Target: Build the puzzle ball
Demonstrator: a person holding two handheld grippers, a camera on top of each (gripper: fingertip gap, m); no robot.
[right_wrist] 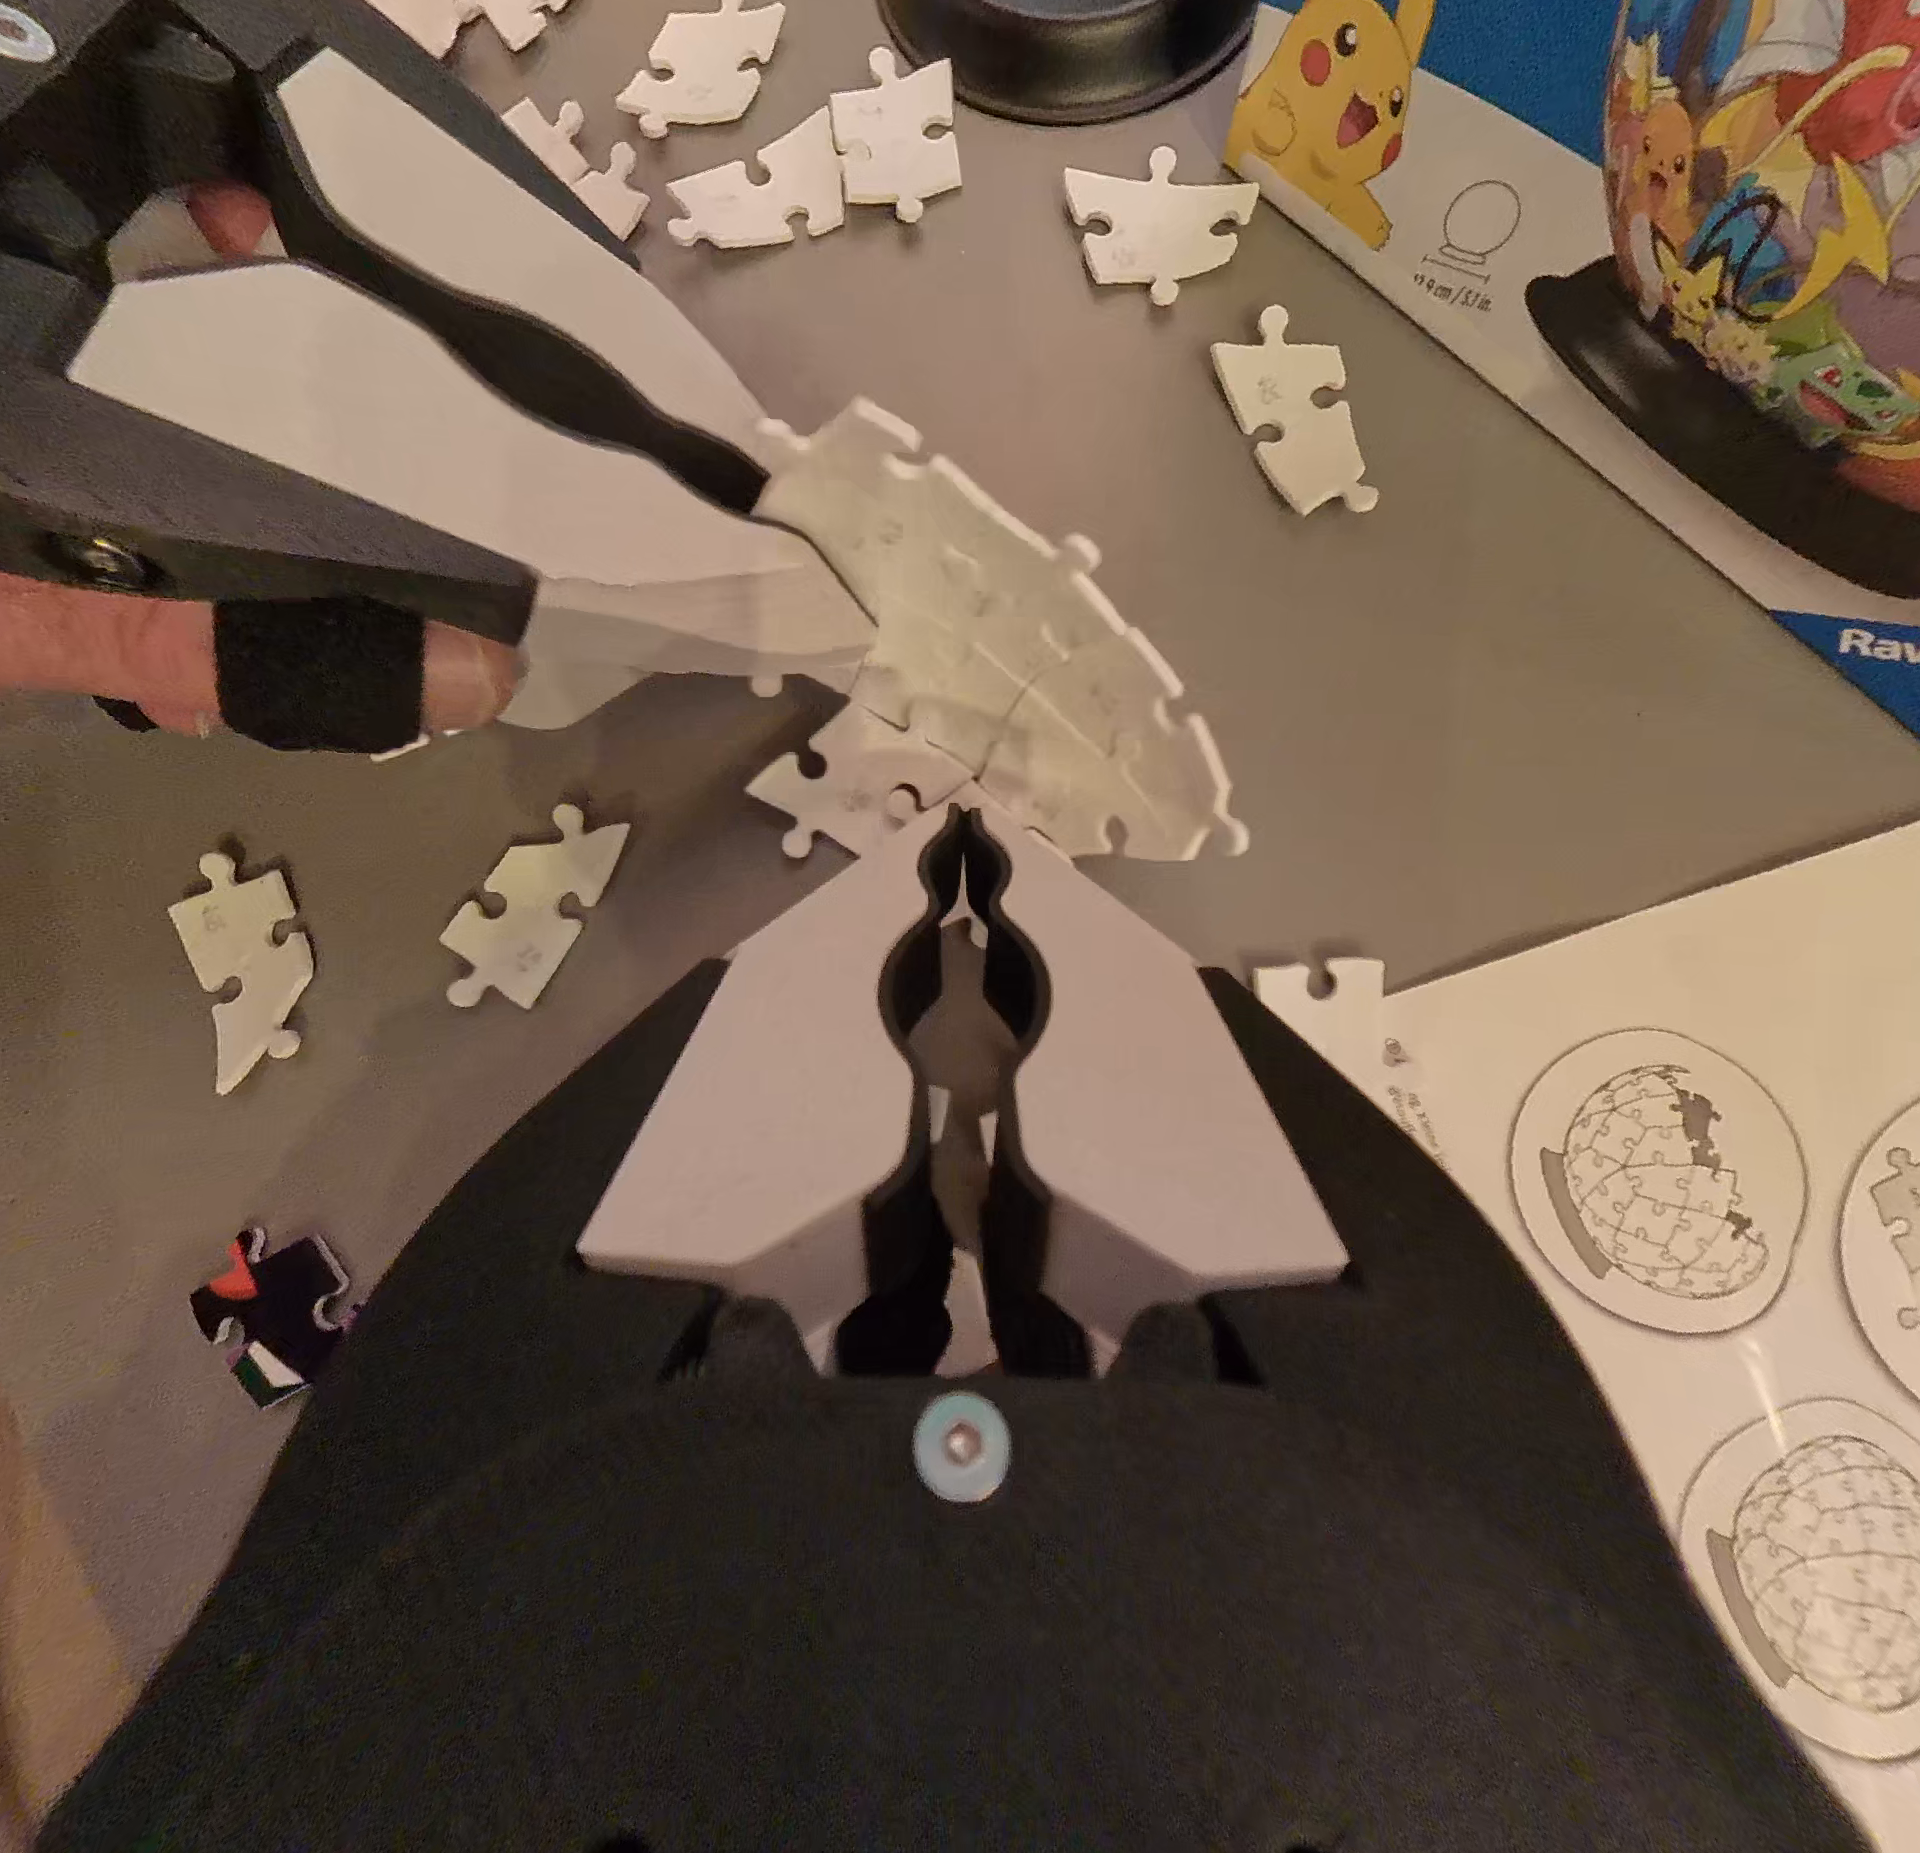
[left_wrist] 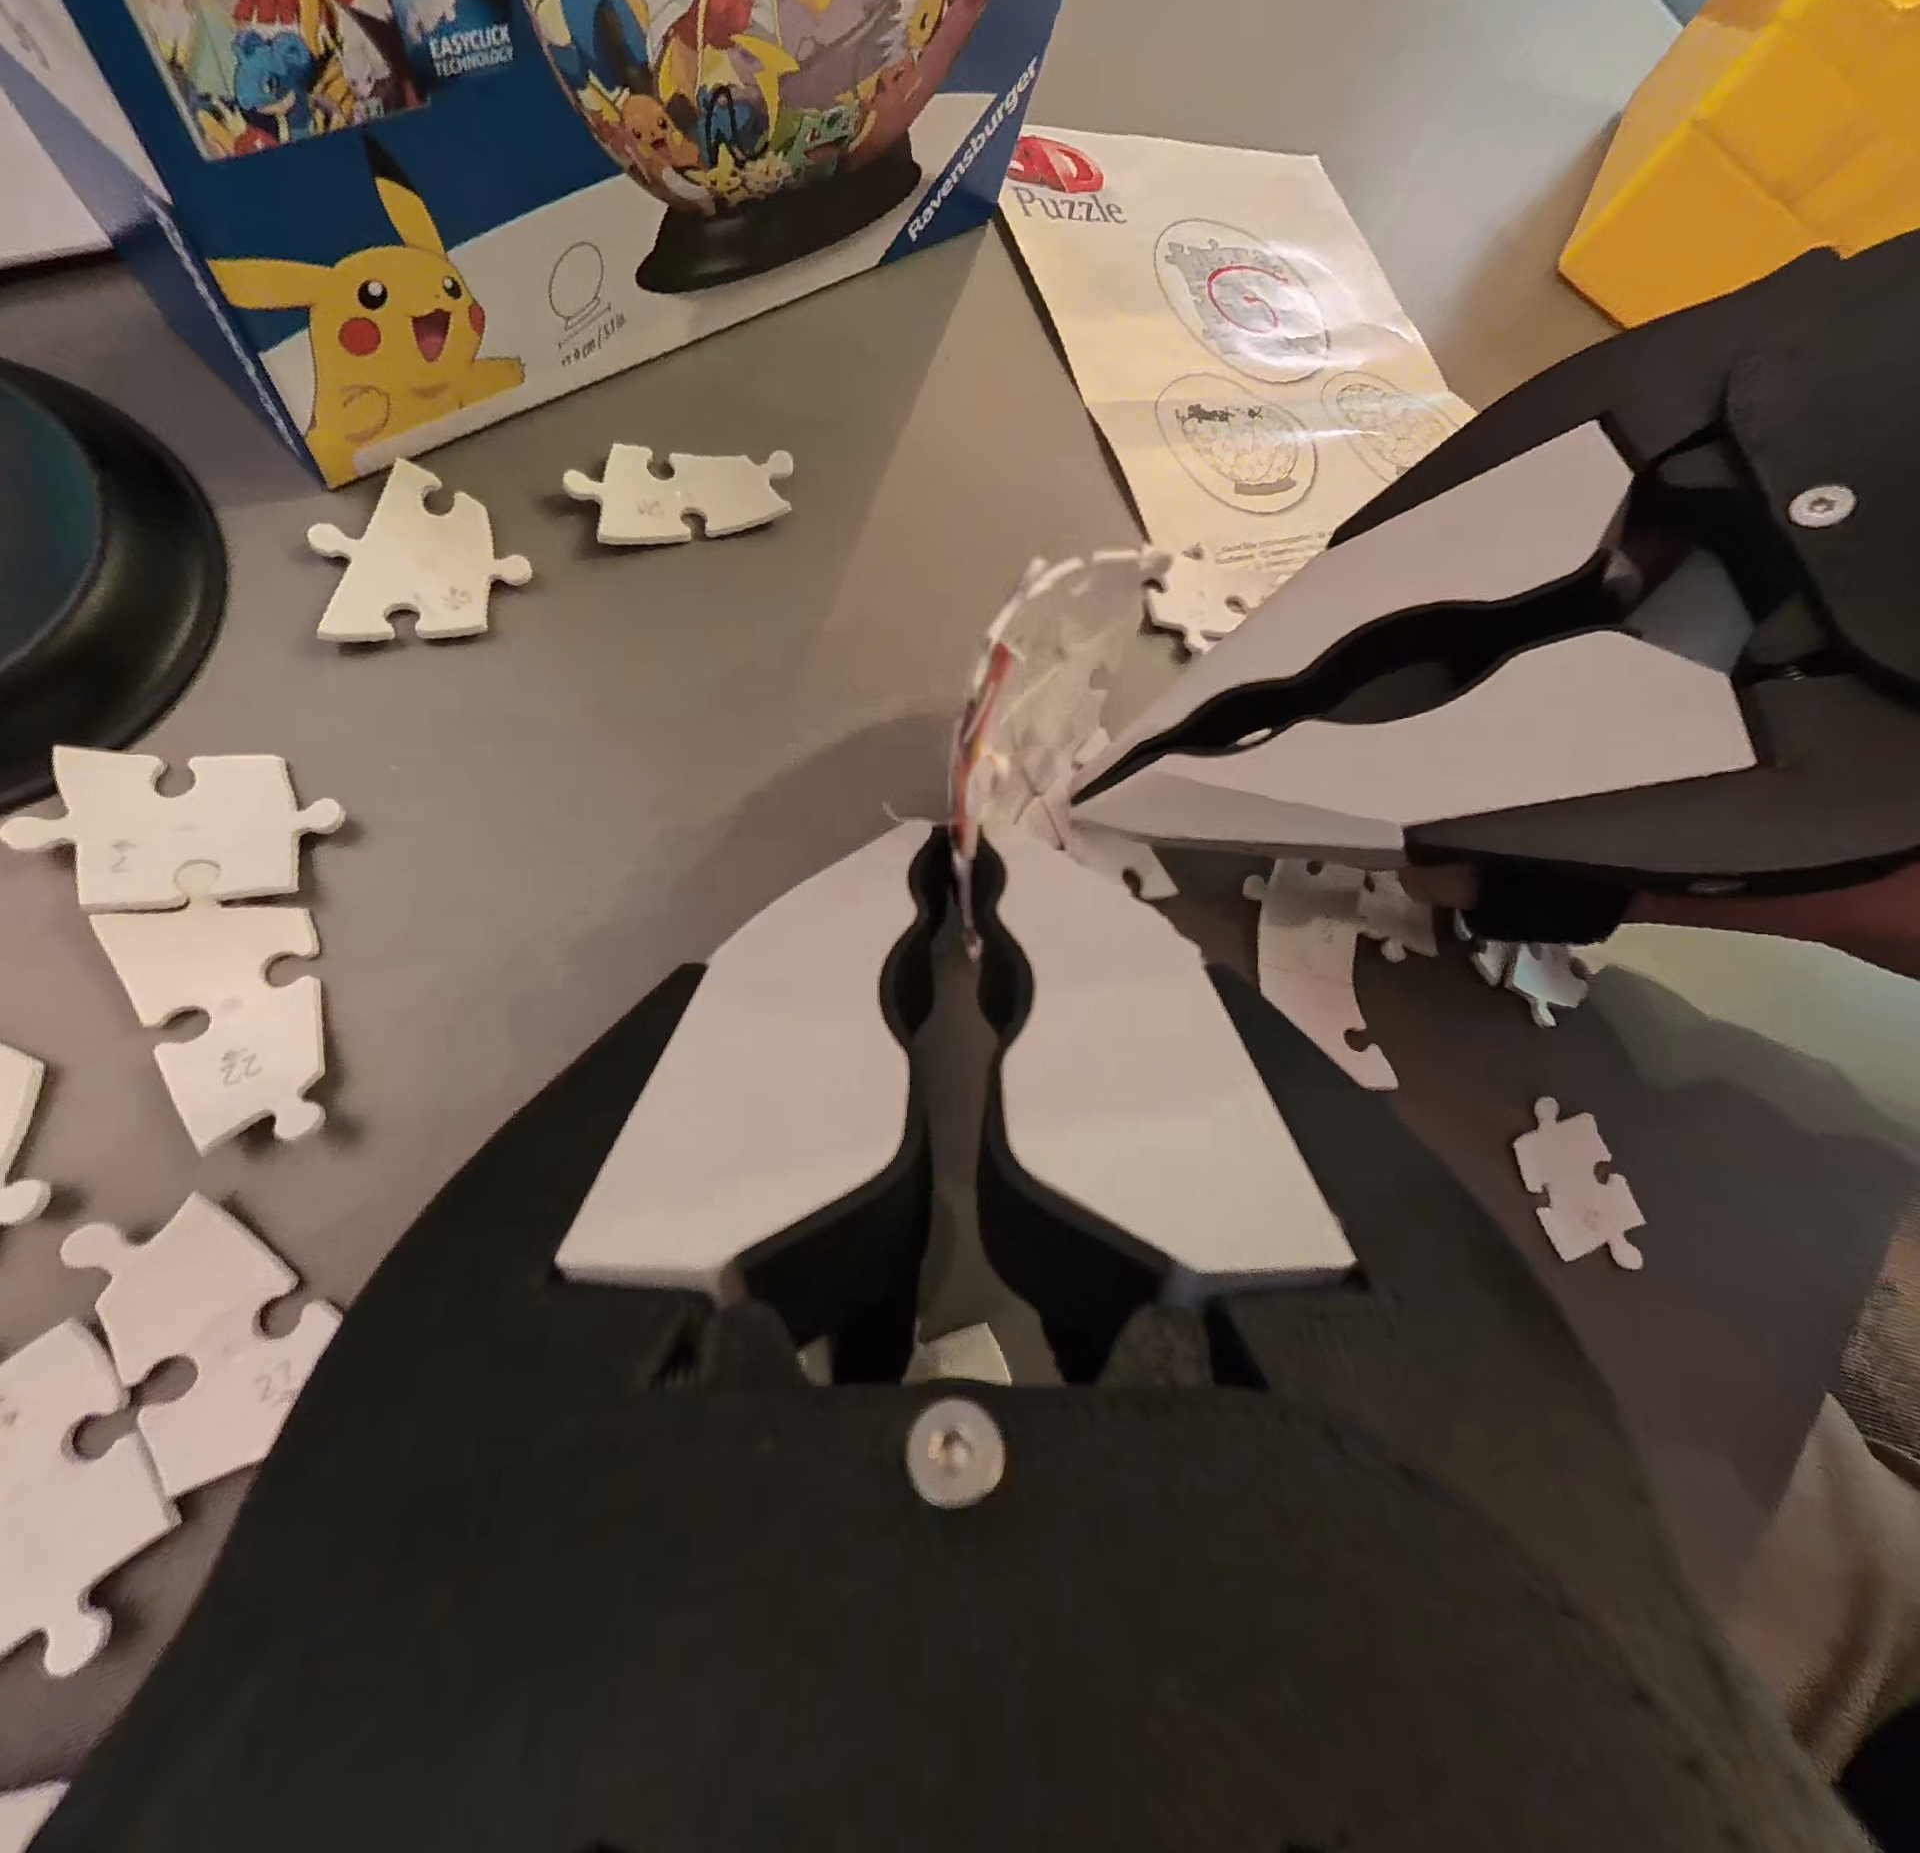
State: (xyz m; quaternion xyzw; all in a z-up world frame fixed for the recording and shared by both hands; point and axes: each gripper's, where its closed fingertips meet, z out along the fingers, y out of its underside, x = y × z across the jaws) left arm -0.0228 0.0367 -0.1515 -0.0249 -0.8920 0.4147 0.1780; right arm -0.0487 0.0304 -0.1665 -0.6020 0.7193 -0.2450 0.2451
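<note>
A curved, partly built section of the puzzle ball (right_wrist: 1018, 660) is held above the grey table (right_wrist: 1455, 660), white backs toward the right wrist camera. It shows edge-on and blurred in the left wrist view (left_wrist: 1029, 681). My left gripper (left_wrist: 961, 863) is shut on its near edge and enters the right wrist view from the upper left (right_wrist: 774, 499). My right gripper (right_wrist: 963, 821) is shut on the section's lower edge and enters the left wrist view from the right (left_wrist: 1075, 793). Several loose white pieces (left_wrist: 197, 827) lie face down around them (right_wrist: 1294, 421).
The black ball stand (left_wrist: 104, 577) sits at the left, at the top in the right wrist view (right_wrist: 1070, 47). The blue puzzle box (left_wrist: 582, 141) stands behind. An instruction sheet (right_wrist: 1662, 1180) lies at the right. A yellow block (left_wrist: 1745, 120) is at the back right. One piece (right_wrist: 275, 1315) lies colour side up.
</note>
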